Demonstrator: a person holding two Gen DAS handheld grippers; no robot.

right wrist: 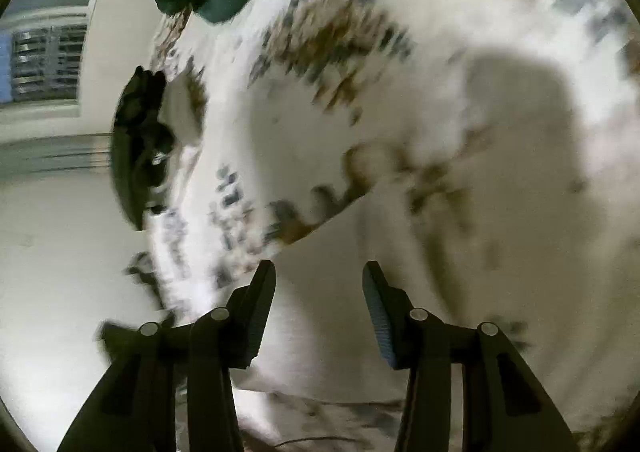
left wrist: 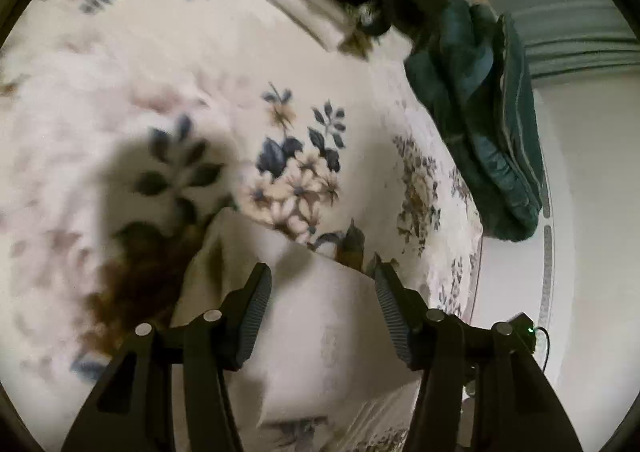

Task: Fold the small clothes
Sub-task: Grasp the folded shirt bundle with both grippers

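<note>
Cloth (left wrist: 320,312), pale and smooth, probably creased, below spread left tool (left wrist: 323,280).

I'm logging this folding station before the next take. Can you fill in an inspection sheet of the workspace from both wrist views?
Surface: floral blanket, cream with blue and tan flowers; right view motion-blurred.
Job's things: white cloth lying on the blanket, one corner lifted; teal garment bunched at the blanket's edge.
Clutter: dark object at the edge, too blurred to identify.
Grippers: left tongs open over the white cloth; right tongs open.
Cables: thin black wire beside the left tongs.
Surroundings: pale floor, striped fabric beyond.
</note>
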